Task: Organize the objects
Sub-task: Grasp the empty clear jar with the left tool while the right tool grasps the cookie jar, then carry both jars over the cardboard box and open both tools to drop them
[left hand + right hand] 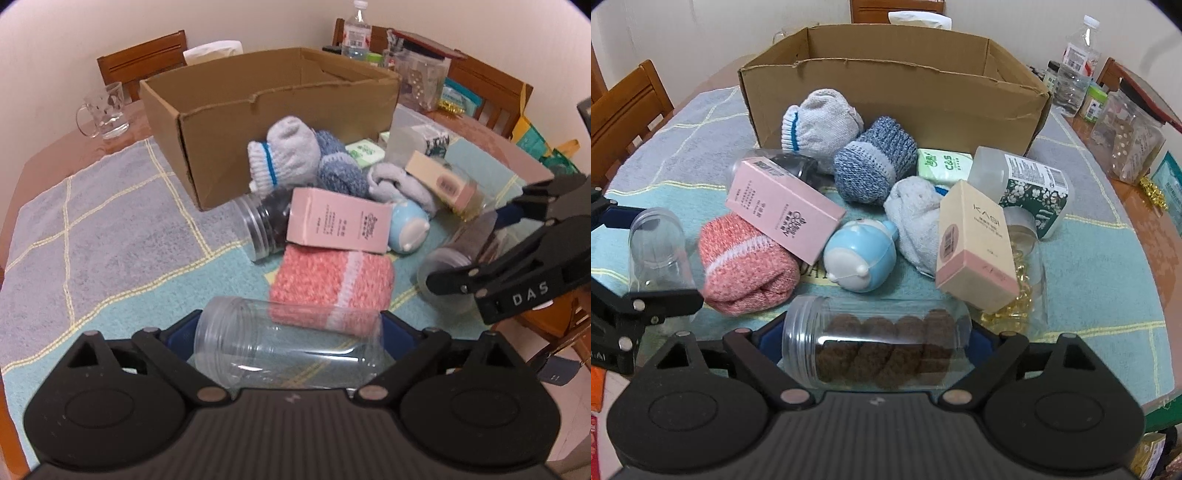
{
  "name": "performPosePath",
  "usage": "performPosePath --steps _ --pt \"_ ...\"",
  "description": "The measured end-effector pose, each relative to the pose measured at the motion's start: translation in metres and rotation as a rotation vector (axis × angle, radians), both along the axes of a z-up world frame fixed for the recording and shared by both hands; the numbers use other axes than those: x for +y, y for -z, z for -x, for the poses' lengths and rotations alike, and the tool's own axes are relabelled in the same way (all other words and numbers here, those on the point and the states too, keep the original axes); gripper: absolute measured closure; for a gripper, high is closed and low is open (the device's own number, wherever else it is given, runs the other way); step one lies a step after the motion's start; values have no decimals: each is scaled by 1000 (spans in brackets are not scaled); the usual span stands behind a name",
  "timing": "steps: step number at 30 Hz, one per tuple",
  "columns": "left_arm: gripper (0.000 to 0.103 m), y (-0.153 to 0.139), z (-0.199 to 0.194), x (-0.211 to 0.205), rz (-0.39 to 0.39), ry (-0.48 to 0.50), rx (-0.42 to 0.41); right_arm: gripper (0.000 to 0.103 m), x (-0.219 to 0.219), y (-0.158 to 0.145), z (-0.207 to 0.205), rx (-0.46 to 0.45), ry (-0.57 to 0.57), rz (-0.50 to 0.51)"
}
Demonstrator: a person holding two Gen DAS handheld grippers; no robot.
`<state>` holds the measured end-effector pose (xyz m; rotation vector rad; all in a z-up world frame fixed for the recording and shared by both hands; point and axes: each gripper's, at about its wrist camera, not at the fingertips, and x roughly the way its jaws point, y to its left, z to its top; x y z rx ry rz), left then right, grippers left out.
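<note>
My left gripper (288,332) is shut on an empty clear jar (288,347), held sideways; the jar also shows in the right wrist view (657,251). My right gripper (877,336) is shut on a clear jar of brown cookies (879,347), held sideways; that gripper also shows in the left wrist view (491,243). An open cardboard box (897,96) stands behind a pile: a pink box (783,206), pink sock roll (746,266), blue toy (860,258), beige box (975,243), grey and blue sock rolls (871,162).
A glass mug (103,110) stands at the table's far left. A water bottle (1075,62) and storage jars (1126,136) crowd the far right. Wooden chairs (147,59) surround the table. A jar of dark contents (266,225) lies by the box.
</note>
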<state>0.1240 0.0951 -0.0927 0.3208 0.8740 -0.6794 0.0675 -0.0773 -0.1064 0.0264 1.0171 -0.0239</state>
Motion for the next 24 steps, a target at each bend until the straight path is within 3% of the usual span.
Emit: performPosePath --steps 14,18,24 --pt "6 -39 -11 0 -73 15 1 9 9 -32 0 4 -26 18" --pt "6 -63 -27 0 -48 -17 -4 9 10 -56 -10 -44 -37 24" --pt "6 -113 -66 -16 11 -60 -79 9 -2 -100 -40 -156 -49 18"
